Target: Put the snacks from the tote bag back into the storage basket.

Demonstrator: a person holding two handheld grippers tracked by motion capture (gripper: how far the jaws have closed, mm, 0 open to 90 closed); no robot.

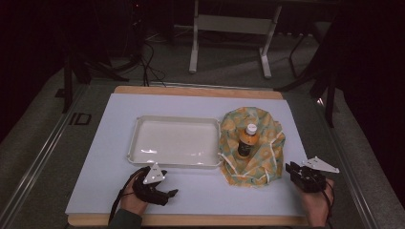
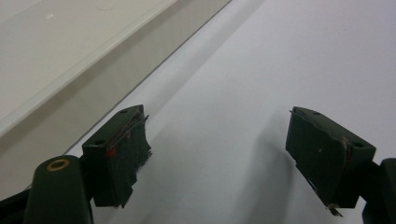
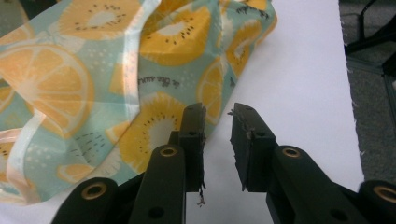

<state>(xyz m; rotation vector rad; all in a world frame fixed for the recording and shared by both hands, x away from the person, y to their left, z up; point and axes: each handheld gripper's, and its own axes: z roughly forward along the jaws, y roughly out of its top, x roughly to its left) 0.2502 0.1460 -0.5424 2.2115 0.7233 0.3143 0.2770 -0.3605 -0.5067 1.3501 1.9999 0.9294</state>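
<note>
Nothing really started yet. The brown bottle with a white cap stands in the orange-and-teal fruit-print cloth bag, just right of the empty white plastic tray. Right gripper sits beside the bag, jaws narrow, holding nothing; left gripper is wide, empty.

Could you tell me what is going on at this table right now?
A person holds a hand-held gripper in each hand. A bottle stands in a fruit-print cloth bag beside a white tray. The right hand-held gripper, nearly closed on nothing, sits at the bag's edge; the left hand-held gripper rests open near the tray.
</note>
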